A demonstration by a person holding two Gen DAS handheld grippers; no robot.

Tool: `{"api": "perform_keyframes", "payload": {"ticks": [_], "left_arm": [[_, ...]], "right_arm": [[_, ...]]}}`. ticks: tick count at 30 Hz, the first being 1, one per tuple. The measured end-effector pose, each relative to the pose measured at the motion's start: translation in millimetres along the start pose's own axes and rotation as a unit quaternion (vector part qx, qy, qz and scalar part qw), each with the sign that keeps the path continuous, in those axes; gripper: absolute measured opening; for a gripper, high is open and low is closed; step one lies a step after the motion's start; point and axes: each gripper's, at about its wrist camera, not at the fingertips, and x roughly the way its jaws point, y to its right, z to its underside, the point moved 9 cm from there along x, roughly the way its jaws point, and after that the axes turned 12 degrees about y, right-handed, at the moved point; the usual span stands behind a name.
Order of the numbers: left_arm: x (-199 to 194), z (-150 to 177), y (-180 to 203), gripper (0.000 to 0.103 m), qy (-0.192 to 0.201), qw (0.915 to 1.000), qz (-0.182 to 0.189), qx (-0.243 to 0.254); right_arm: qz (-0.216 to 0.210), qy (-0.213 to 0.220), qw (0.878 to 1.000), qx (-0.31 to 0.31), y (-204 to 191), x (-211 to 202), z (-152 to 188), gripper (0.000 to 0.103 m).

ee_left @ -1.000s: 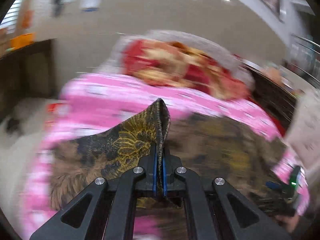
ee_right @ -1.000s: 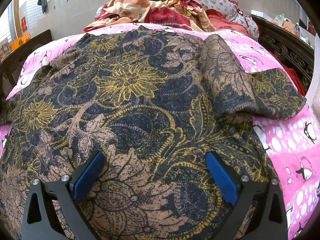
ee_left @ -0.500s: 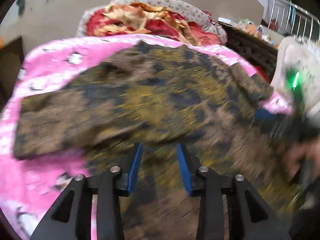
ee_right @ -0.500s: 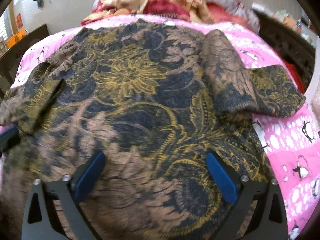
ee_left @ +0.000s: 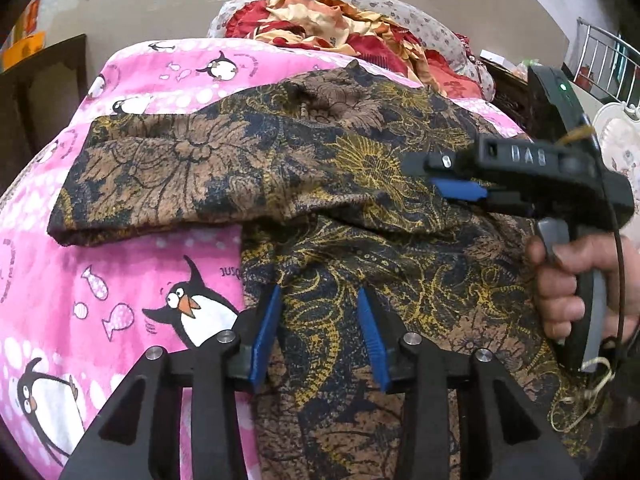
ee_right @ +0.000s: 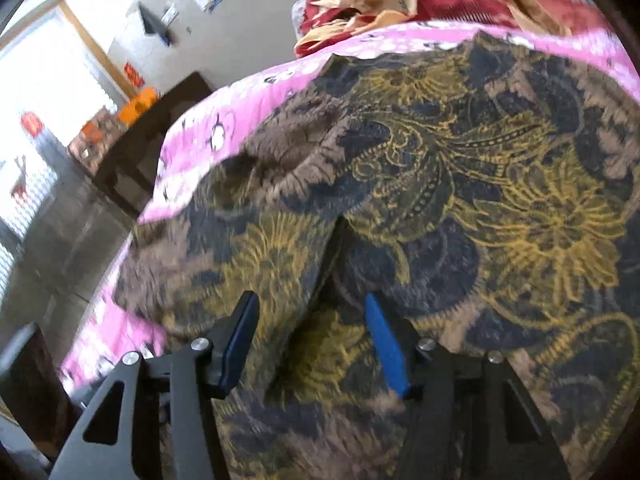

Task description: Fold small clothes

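Hovering over the floral garment (ee_left: pixel 360 184), the left gripper (ee_left: pixel 320 336) is seen with jaws narrowly parted, nothing clamped. The right gripper (ee_right: pixel 308 344) is seen with jaws just closing, gapped above a fold. The garment is spread on the pink penguin bedsheet (ee_left: pixel 120 280).

Right gripper (ee_right: pixel 312 340) over the shirt (ee_right: pixel 440 200).
Jaws just narrowing, pads apart, a raised fold between them; pink bedsheet (ee_right: pixel 192 148) behind.

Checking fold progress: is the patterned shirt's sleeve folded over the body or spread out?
Folded: the sleeve lies across the shirt.
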Motion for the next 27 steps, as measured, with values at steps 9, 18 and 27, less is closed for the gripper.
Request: {"api": "perform_keyframes", "payload": {"ticks": [9,18,27], "left_arm": [[3,-2,1,0.02,0.001,1.0,-0.001,0.001],[4,-2,1,0.02,0.0,1.0,-0.004,0.004],[4,-2,1,0.02,0.0,1.0,-0.003,0.005]], "right_arm": [[-0.119,0.005,0.987,0.107,-12,8,-2,0.033],[-0.072,0.002,0.994,0.078,-13,16,6,0.012],[0.091,0.023,0.996,-0.006,61,-51,-51,0.005]]}}
